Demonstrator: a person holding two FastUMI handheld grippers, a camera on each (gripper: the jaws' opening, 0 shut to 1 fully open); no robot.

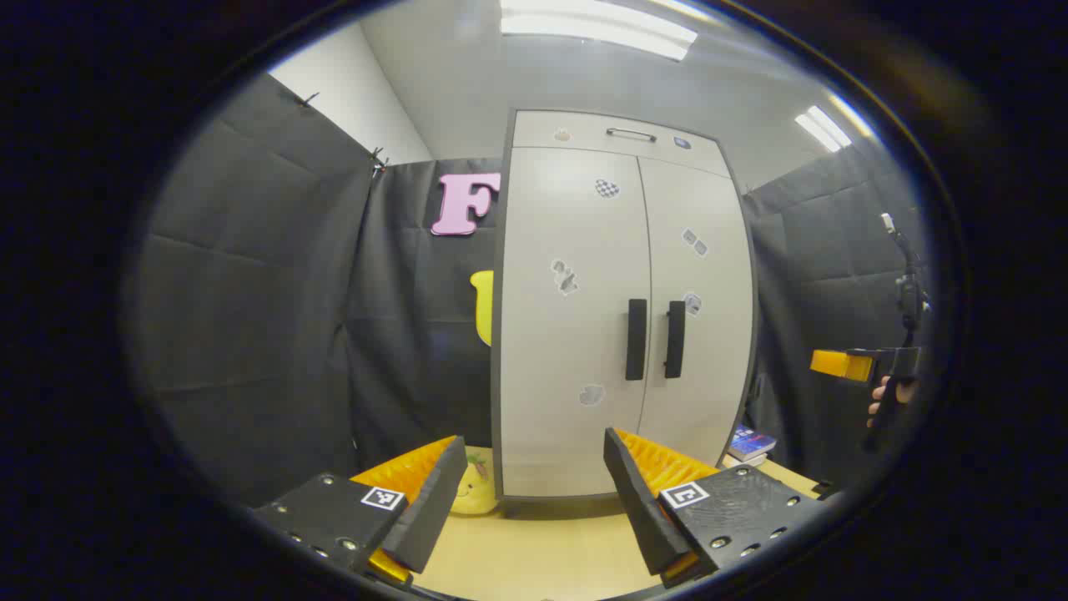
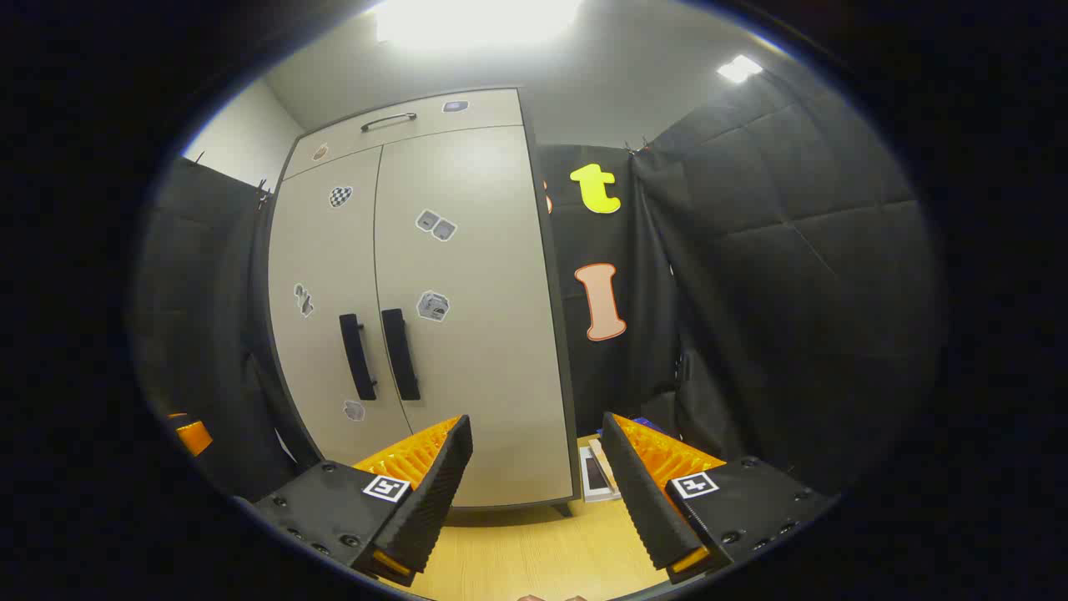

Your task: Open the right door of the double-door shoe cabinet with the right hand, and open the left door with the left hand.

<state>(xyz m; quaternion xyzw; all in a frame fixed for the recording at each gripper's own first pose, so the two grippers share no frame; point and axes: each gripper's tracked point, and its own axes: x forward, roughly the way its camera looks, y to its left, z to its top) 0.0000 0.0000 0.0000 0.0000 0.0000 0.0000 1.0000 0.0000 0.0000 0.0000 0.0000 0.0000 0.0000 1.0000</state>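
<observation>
- Shoe cabinet (image 1: 622, 309) upright on the wooden table (image 1: 534, 551), dead ahead in the left gripper view, left of centre in the right gripper view.
- Both doors shut: right door (image 2: 467, 309), left door (image 1: 571, 325). Nothing opened yet, by the look of it; both pulls left to do.
- Count: two doors, two vertical handles side by side at the seam, right handle (image 2: 400, 354), left handle (image 1: 637, 339); one top drawer (image 1: 622, 133).
- Left gripper (image 1: 534, 492) jaws apart, holding nothing, well short of the cabinet.
- Right gripper (image 2: 538, 492) same: jaws apart, empty, well apart from the handles.
- Plush toy (image 1: 474, 491) beside the cabinet base, books (image 1: 751, 442) on the other side.
</observation>
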